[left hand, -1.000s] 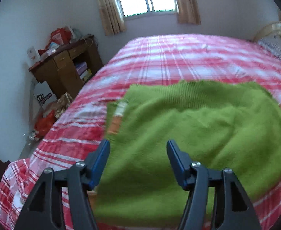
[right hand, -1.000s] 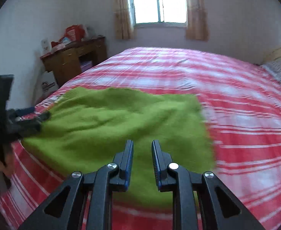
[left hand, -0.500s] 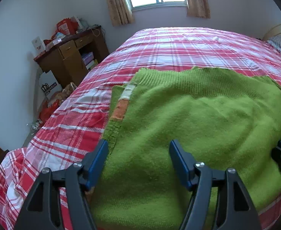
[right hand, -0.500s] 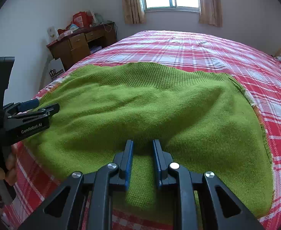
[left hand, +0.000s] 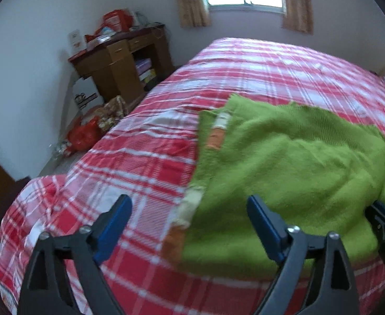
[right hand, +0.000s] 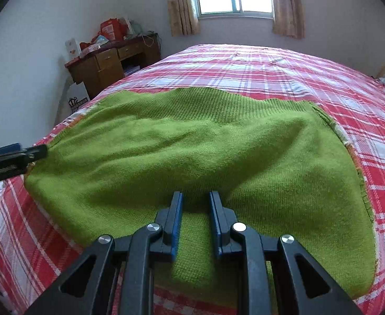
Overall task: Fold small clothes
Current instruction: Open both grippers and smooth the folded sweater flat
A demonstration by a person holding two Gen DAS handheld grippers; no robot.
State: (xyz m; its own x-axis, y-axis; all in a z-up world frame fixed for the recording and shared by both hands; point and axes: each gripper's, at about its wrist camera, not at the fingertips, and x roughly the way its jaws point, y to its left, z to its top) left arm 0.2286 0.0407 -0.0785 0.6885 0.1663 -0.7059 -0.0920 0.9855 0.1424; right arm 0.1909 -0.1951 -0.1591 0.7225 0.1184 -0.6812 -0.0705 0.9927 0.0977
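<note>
The bed (right hand: 284, 78), under a red plaid cover, runs ahead of both claws to the window wall. On its near end lies the green sweater (right hand: 192, 152), spread wide right in front of the right claw (right hand: 195, 197) and ahead and to the right of the left claw (left hand: 189, 204). It looks partly folded: orange and cream trim peeks from under its side edges, as if the sleeves are tucked beneath, but the body is broad and rumpled, so the crosswise folds are probably left.

The left claw's jaws are opening, wide apart, with nothing pinched; only the sweater's trimmed edge lies below the gap. The right claw's jaws stand narrowly apart with green knit in the gap; whether they pinch it I cannot tell.

Far to the left, a wooden desk (right hand: 113, 63) holds red packets on top and books in its open shelf.
</note>
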